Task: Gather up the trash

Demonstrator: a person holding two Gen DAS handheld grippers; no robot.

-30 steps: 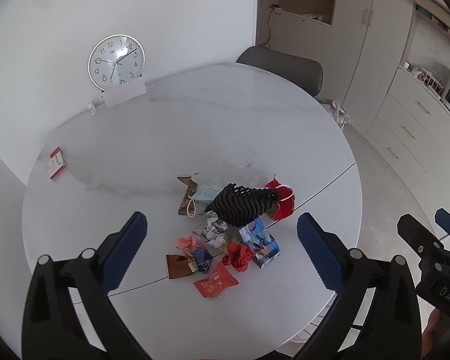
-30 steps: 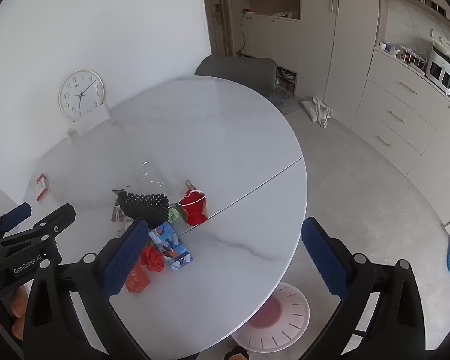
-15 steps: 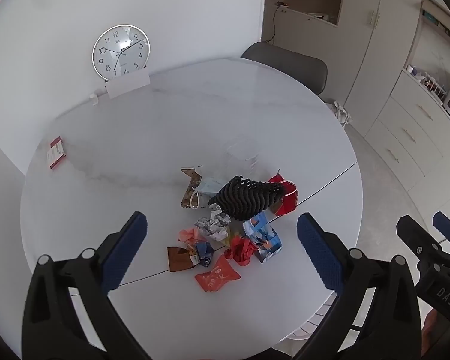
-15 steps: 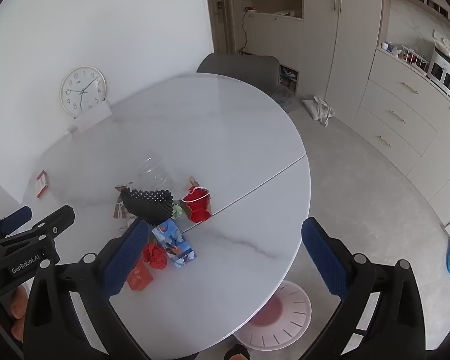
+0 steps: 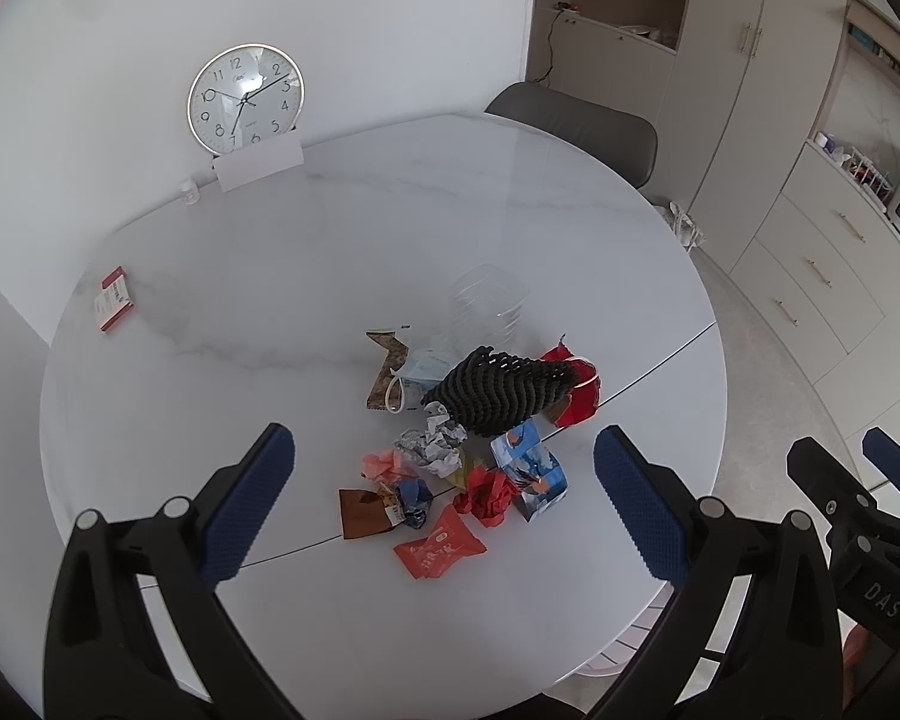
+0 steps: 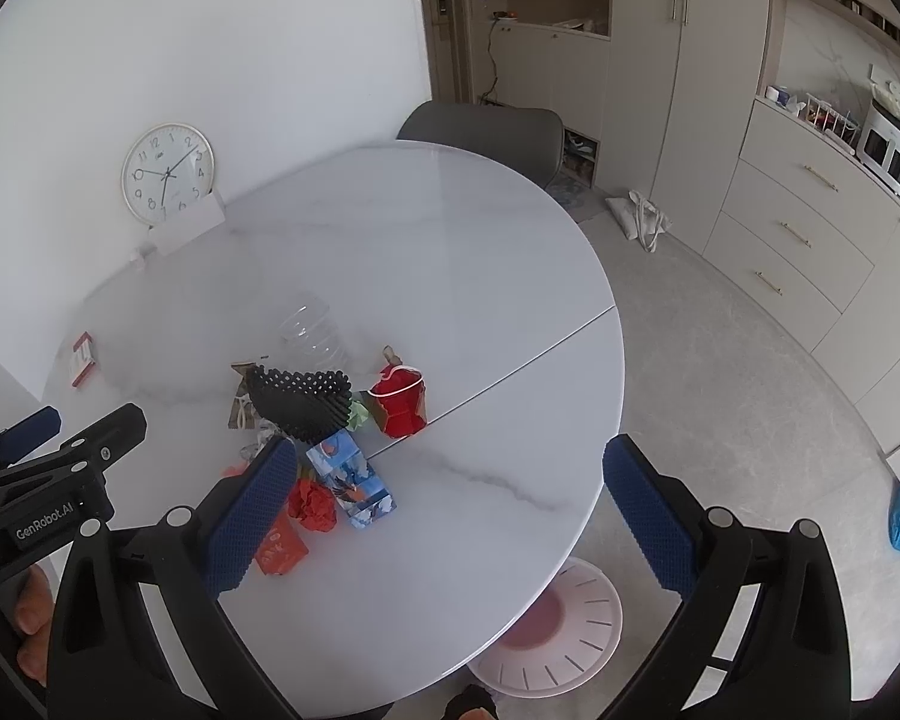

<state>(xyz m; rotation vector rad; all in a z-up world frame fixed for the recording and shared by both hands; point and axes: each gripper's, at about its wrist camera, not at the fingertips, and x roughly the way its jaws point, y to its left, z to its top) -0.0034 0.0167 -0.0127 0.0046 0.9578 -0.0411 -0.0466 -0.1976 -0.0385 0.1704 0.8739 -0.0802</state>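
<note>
A pile of trash lies on the round white table [image 5: 270, 312]: a black ribbed cup holder [image 5: 501, 387], a red bag [image 5: 579, 387], a blue carton [image 5: 528, 468], a red crumpled paper [image 5: 486, 492], an orange-red wrapper [image 5: 438, 549], crumpled foil [image 5: 435, 444], a brown wrapper [image 5: 363, 513] and a clear plastic cup [image 5: 489, 300]. My left gripper [image 5: 444, 492] is open and empty, high above the pile. My right gripper [image 6: 444, 492] is open and empty, above the table's near right edge. The carton [image 6: 354, 480] and red bag [image 6: 399, 399] show in the right wrist view.
A wall clock [image 5: 245, 99] leans on the wall at the back of the table. A small red and white box [image 5: 113, 299] lies at the far left. A grey chair [image 5: 576, 126] stands behind the table. A pink bin [image 6: 549, 627] stands on the floor below the table's edge. Cabinets [image 6: 810, 240] line the right.
Both grippers have moved slightly back and up from the table, so the pile sits a little farther up in both views. Nothing on the table has moved.
</note>
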